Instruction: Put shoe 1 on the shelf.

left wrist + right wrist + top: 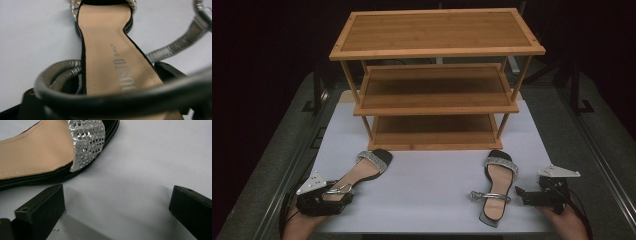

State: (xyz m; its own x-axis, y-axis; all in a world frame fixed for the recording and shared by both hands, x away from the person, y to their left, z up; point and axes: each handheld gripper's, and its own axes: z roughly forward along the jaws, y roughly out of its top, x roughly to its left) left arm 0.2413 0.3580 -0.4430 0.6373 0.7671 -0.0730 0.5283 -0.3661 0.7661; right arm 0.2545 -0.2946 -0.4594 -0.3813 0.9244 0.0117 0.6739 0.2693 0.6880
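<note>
Left gripper (pixel 332 196) sits at the heel of our left sandal (pixel 362 172), jaws spread on either side of the sole with the silver ankle strap (pixel 62 68) looped across them, no pad pressing. Right gripper (pixel 526 194) rests on the white counter (pixel 432 180) just beside the right sandal (pixel 498 187), jaws apart, empty. Behind both stands the wooden rack (pixel 437 80).

You face a white table top (pixel 432 170) with a three-tier bamboo shelf rack (pixel 437 75) standing at its far side. Grey carpeted floor (pixel 272 165) runs along both sides of the table. Beyond the rack, the room falls away into darkness.
</note>
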